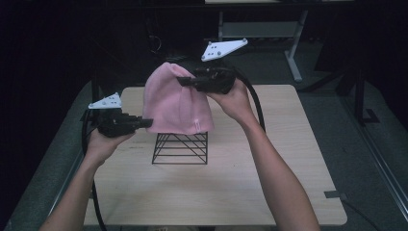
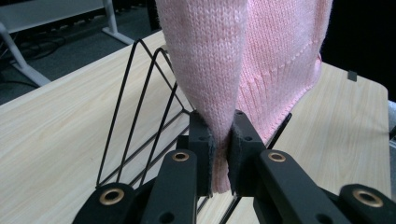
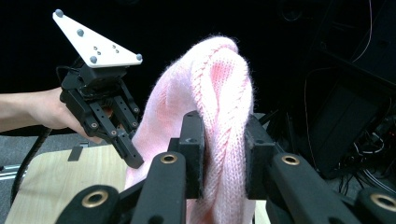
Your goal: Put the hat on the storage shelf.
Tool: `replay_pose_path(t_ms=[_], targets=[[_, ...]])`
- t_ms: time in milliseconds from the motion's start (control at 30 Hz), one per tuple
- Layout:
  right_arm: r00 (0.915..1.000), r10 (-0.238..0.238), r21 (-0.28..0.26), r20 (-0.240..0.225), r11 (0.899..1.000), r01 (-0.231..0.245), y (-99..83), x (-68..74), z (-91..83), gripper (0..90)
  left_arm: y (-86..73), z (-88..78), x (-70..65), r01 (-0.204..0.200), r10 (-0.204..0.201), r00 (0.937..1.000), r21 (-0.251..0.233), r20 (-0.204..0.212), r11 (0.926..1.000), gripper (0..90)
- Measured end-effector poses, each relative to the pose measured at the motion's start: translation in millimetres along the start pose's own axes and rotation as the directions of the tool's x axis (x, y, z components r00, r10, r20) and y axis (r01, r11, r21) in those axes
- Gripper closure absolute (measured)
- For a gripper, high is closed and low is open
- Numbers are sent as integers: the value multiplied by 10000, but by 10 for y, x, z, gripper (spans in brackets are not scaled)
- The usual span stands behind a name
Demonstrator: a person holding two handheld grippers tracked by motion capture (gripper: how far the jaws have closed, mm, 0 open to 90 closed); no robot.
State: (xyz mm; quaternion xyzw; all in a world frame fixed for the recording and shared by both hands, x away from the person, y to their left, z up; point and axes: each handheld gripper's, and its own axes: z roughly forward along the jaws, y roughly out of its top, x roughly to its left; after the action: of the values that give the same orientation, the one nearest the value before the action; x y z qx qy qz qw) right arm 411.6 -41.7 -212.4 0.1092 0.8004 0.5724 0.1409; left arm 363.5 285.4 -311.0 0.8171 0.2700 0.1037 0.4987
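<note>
Two tongs grip one pink knit hat (image 1: 176, 100), each clenched on a fold of it. The left tongs (image 2: 219, 154) pinch the hat's lower edge: in the left gripper view a narrow pleat of knit runs down between the two black jaws, pressed on both sides. The right tongs (image 3: 223, 149) hold a thicker roll of knit near the hat's crown, as the right gripper view shows, with the fabric bulging above the jaws.

From above, the left tongs (image 1: 144, 123) meet the hat at its lower left corner, and the right tongs (image 1: 185, 81) bite it high on the right side, so the hat hangs stretched between them. The left hand (image 1: 102, 144) sits low and to the left; the right hand (image 1: 234, 101) is raised higher, farther back over the desk.

The hat hangs above a black wire rack (image 1: 181, 148) that stands on the light wooden desk (image 1: 269, 192). Its hem covers the top of the rack in the high view; whether they touch I cannot tell. The left gripper view brings out the rack's slanted wire triangles (image 2: 135, 107) just beside the hat and the ribbed band of the hem, which the high view leaves small. The right gripper view also catches the left tongs (image 3: 133, 156) from the front, under their white three-cornered plate (image 3: 95, 42), at the hat's edge.
</note>
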Motion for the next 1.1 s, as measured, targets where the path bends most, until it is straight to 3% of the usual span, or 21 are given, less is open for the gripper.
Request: replay_pose_path(t_ms=[433, 733, 1100], targets=[[9990, 78, -206, -437, 9998, -87, -56, 47, -29, 735, -10, -10, -34, -127, 127, 9999, 197, 34, 9997, 808], [9970, 79, -140, -765, 9999, -90, -69, 86, -17, 733, -105, -28, -36, -86, 85, 9999, 74, 121, 9999, 807], [9959, 109, -14, -901, 9999, -110, -110, 120, 23, 731, -151, -46, -36, -63, 59, 9999, 271, 114, 9996, 807]])
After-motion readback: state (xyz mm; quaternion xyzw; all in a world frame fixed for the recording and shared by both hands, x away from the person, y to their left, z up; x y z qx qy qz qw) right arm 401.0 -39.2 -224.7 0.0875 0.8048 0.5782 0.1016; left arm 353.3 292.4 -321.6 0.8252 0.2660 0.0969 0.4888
